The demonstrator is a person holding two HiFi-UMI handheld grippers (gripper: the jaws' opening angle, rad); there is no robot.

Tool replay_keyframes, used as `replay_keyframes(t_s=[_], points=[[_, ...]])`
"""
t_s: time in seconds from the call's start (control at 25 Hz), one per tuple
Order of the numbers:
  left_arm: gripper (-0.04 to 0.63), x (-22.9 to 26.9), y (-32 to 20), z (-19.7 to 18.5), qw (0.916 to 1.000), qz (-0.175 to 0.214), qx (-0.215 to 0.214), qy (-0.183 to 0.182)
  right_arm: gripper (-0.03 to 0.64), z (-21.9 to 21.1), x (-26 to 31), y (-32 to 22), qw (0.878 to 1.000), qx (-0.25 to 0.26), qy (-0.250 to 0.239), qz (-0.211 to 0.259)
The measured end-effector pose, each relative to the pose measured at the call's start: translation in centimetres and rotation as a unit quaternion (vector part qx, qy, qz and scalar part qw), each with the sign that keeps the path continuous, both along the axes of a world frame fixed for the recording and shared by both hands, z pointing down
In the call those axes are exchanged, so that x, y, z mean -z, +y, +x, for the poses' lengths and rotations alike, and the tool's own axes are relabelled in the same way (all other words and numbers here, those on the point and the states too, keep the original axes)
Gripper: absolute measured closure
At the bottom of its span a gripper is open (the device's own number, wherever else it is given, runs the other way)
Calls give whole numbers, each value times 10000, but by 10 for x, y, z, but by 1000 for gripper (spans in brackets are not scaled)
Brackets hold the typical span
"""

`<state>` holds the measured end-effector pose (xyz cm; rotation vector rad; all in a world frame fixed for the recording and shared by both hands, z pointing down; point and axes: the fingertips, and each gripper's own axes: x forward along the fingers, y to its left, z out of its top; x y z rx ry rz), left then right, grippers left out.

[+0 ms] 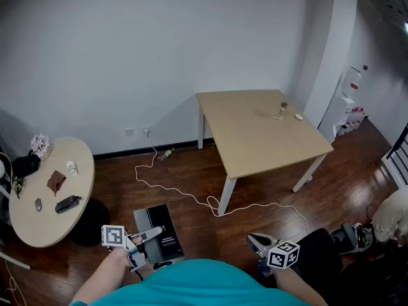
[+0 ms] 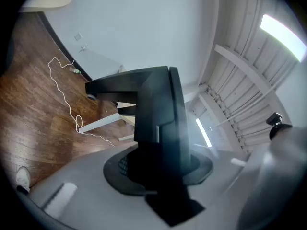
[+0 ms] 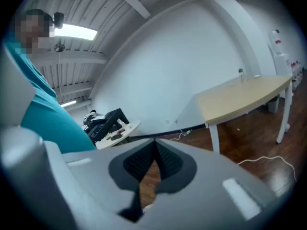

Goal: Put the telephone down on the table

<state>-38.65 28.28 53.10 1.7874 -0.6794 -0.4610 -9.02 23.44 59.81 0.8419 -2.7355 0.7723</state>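
Observation:
The telephone (image 1: 159,225) is a flat black set, held low over the wooden floor in front of me by my left gripper (image 1: 152,236). In the left gripper view the telephone (image 2: 156,114) rises dark and close from between the jaws, and the left gripper (image 2: 158,176) is shut on its lower part. My right gripper (image 1: 254,239) hangs at the lower right of the head view, apart from the telephone. In its own view the right gripper (image 3: 154,143) has its pads meeting at the tip with nothing between them.
A rectangular wooden table (image 1: 268,139) stands ahead to the right, with small items (image 1: 282,111) near its far edge. A round table (image 1: 38,218) at the left carries several small things. A white cable (image 1: 191,196) winds across the floor. Shoes (image 1: 357,236) lie at the right.

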Motion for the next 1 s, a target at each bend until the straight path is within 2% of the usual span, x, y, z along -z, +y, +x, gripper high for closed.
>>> replay_keyframes(t_s=[0.48, 0.68, 0.84, 1.0], points=[[428, 4, -29, 108, 9999, 104, -101, -58, 617, 106, 3, -6, 9999, -135, -57, 51], [428, 8, -44, 153, 9994, 113, -321, 63, 617, 139, 4, -17, 9996, -249, -24, 87], [428, 7, -60, 162, 9987, 60, -494, 94, 617, 143, 0, -29, 9993, -373, -78, 9], [428, 4, -96, 152, 9977, 60, -636, 211, 617, 131, -3, -56, 9987, -510, -59, -69]])
